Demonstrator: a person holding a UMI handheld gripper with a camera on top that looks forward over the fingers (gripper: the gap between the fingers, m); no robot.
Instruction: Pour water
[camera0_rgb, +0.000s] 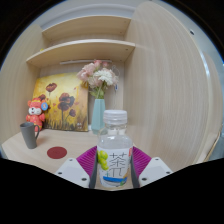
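A clear plastic bottle (114, 150) with a white cap and a green-and-white label stands upright between my fingers, its base hidden below them. My gripper (112, 166) is shut on the bottle, the magenta pads (87, 160) pressing on its two sides. A dark grey cup (29, 135) sits on the wooden desk (70, 143) well ahead and to the left. Near the cup lies a round red coaster (57, 152).
A fox-like orange plush toy (37, 113) stands behind the cup. A flower painting (60, 101) leans on the wall, next to a blue vase with pink flowers (98, 92). Wooden shelves (85, 48) run above; a curved wooden panel (170, 90) rises on the right.
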